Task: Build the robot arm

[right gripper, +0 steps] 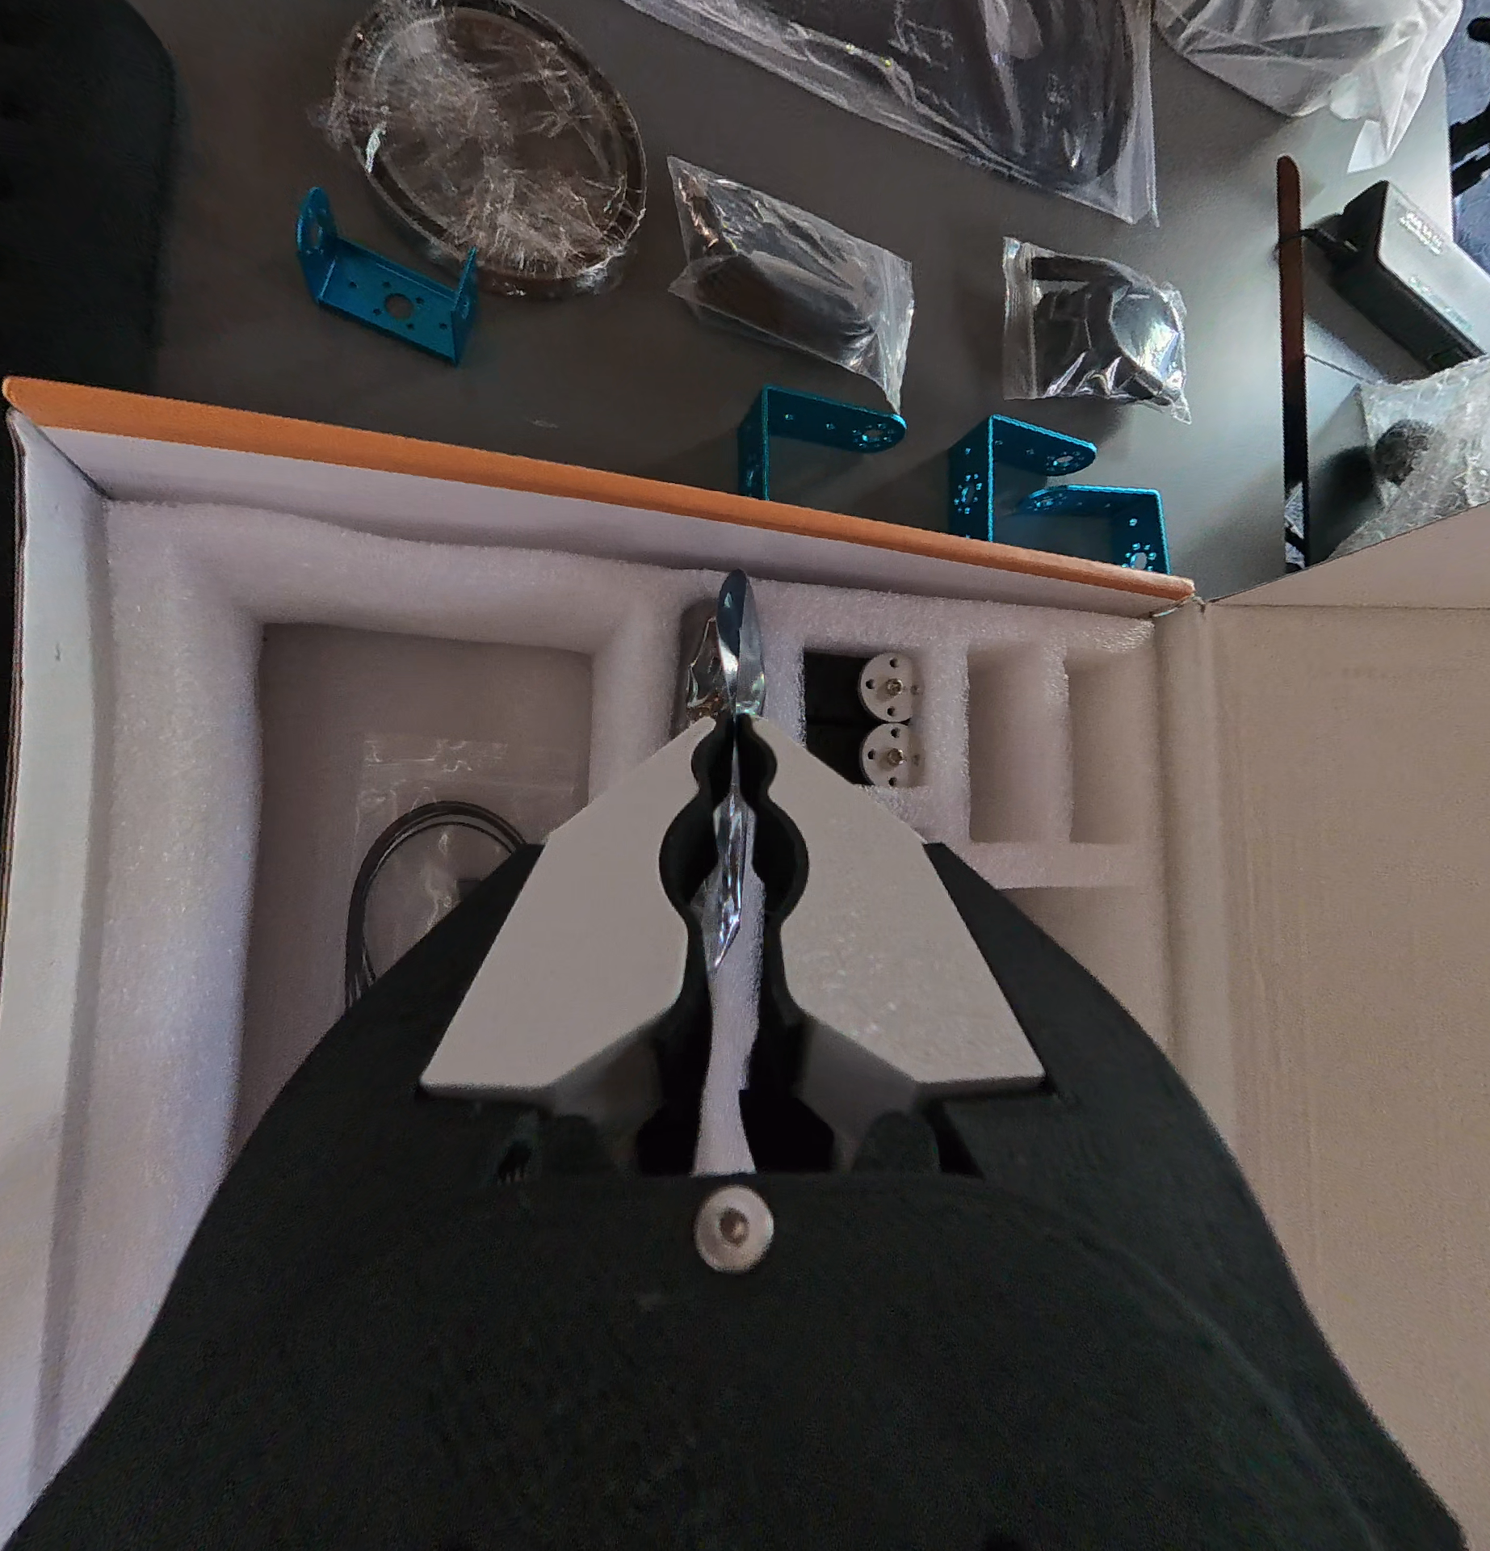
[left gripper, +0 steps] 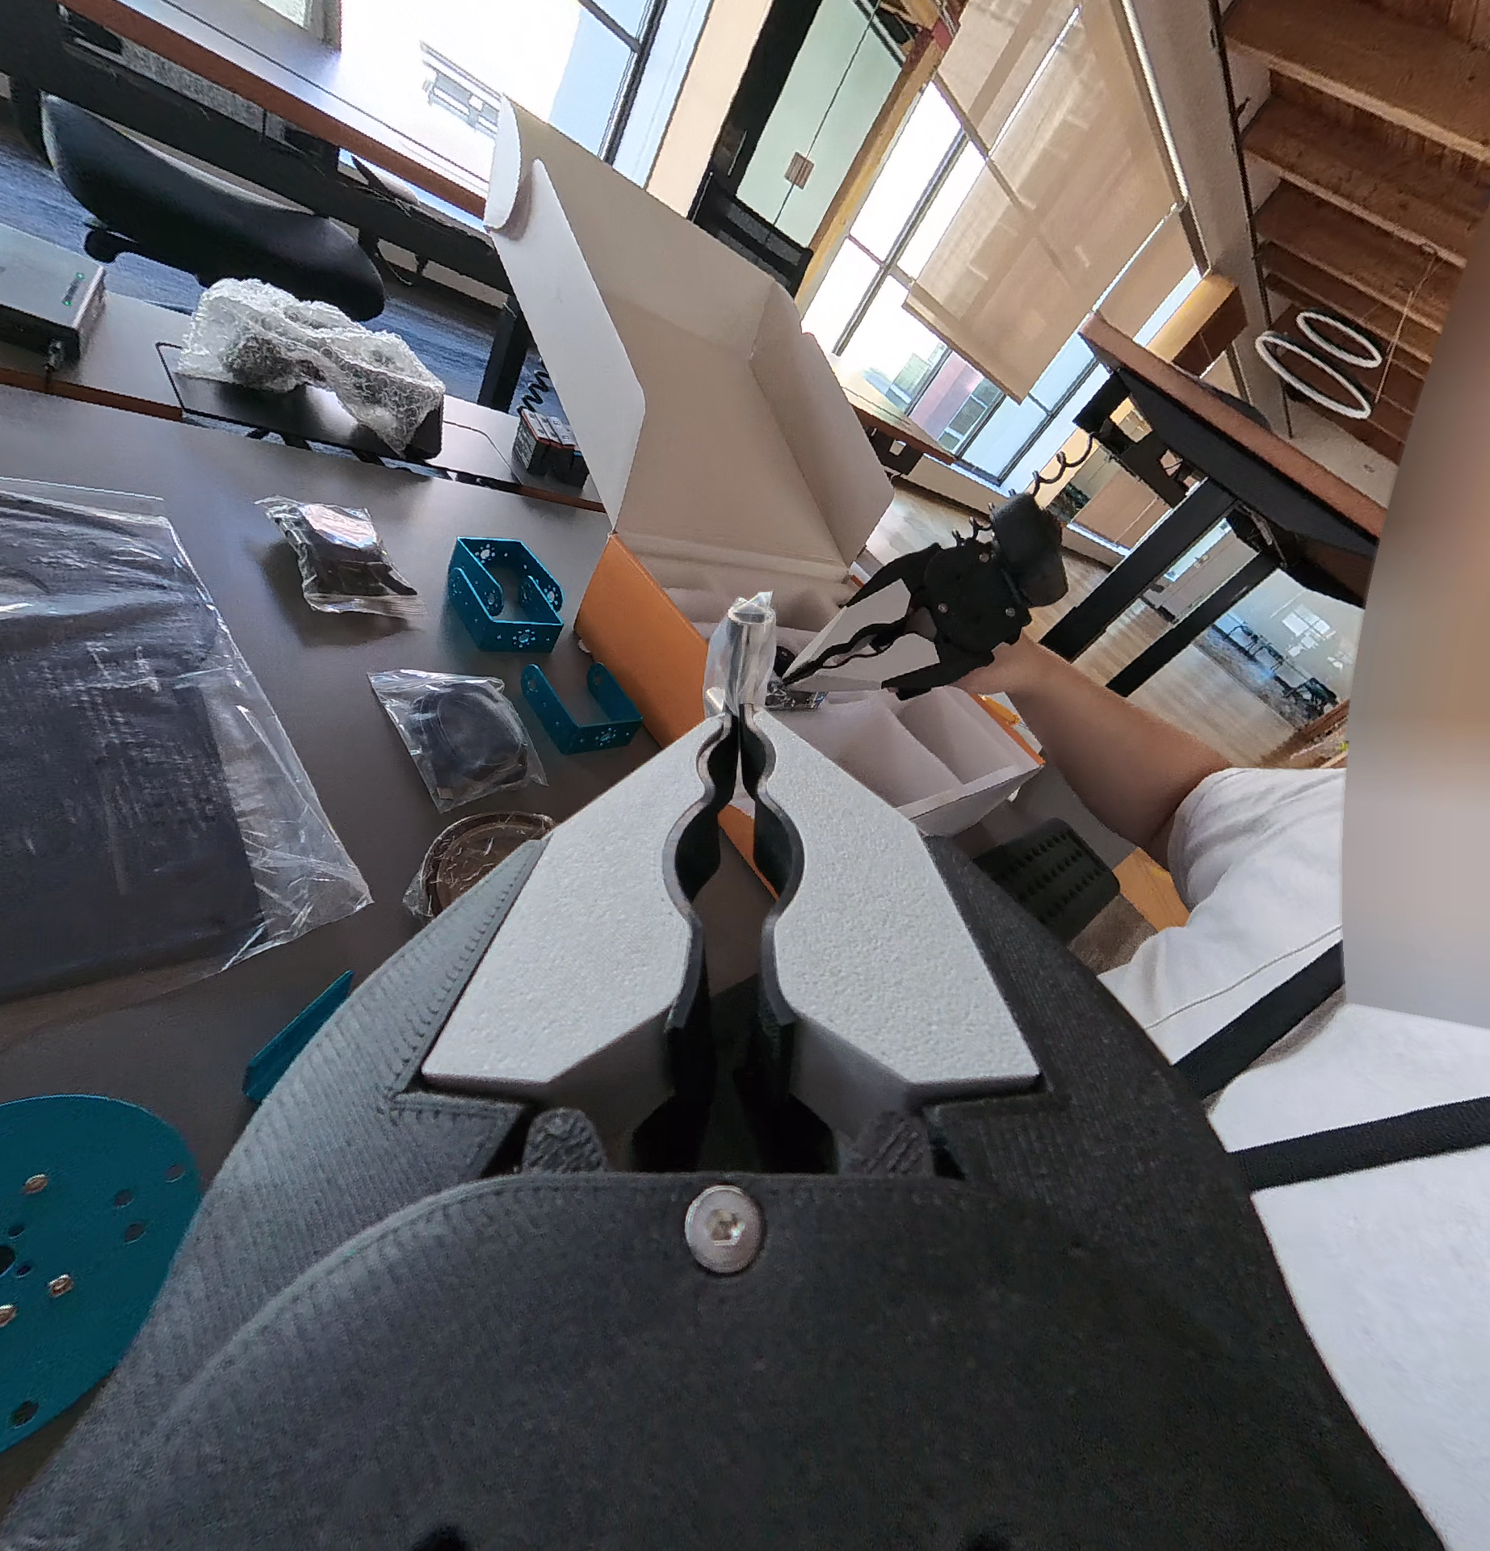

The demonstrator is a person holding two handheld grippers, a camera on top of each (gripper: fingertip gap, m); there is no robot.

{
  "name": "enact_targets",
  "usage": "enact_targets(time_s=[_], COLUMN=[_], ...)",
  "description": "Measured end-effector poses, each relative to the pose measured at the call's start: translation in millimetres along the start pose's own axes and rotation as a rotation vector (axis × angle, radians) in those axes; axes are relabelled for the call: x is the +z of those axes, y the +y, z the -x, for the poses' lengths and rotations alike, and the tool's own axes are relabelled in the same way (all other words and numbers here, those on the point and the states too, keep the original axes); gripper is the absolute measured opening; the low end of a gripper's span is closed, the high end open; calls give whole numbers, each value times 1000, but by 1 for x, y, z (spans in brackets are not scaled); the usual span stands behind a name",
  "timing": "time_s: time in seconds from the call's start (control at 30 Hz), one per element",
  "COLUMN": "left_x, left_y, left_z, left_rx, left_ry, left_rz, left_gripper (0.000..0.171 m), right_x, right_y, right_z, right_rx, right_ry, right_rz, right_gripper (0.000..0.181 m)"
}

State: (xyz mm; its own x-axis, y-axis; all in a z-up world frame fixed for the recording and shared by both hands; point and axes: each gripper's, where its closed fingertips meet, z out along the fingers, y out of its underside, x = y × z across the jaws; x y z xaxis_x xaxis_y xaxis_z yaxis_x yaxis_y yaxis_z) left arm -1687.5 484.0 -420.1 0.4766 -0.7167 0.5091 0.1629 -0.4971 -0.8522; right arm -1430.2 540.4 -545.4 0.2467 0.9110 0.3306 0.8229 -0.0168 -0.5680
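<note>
My left gripper (left gripper: 735, 720) is shut on the lower edge of a clear plastic bag (left gripper: 741, 650) with a metal rod inside; the bag stands up from the fingertips, in front of the open orange box (left gripper: 640, 638). My right gripper (right gripper: 737, 728) is shut on a small shiny clear bag (right gripper: 737, 646), seen edge-on, which runs back between the pads. It hangs over a narrow slot in the white foam insert (right gripper: 179, 671) of the box (right gripper: 557, 470). The left wrist view shows the right gripper (left gripper: 796, 678) reaching into the box, fingertips together on that small bag.
Two servos with white discs (right gripper: 888, 713) sit in a foam slot. Blue brackets (left gripper: 506, 600) (left gripper: 582, 709) (right gripper: 385, 281), bagged parts (left gripper: 460, 738) (left gripper: 343, 545), a large bag (left gripper: 112, 738), a wrapped ring (right gripper: 489, 143) and a blue disc (left gripper: 62, 1242) lie on the table. A person's arm (left gripper: 1127, 738) shows at right. The gap from one gripper's tips to the other's is roughly 30 cm.
</note>
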Motion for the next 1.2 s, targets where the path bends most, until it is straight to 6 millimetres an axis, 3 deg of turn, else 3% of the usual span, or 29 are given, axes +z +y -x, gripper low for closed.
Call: enact_targets(time_s=[0.33, 0.57, 0.9, 1.2], left_x=[3, 3, 22, 20], left_y=[-1, 2, 4, 8], left_z=[-5, -12, -15, -7], left_rx=[4, 27, 8, -18], left_ry=[26, 36, 91, 84], left_rz=[7, 22, 54, 46], left_gripper=[0, 0, 0, 0], right_x=[-3, -5, -8, -13], right_y=[0, -1, -2, -4], right_z=[-1, -2, -3, -9], right_rx=[45, 158, 222, 282], right_ry=[5, 28, 95, 72], right_rz=[14, -103, -226, -273], right_gripper=[0, 0, 0, 0])
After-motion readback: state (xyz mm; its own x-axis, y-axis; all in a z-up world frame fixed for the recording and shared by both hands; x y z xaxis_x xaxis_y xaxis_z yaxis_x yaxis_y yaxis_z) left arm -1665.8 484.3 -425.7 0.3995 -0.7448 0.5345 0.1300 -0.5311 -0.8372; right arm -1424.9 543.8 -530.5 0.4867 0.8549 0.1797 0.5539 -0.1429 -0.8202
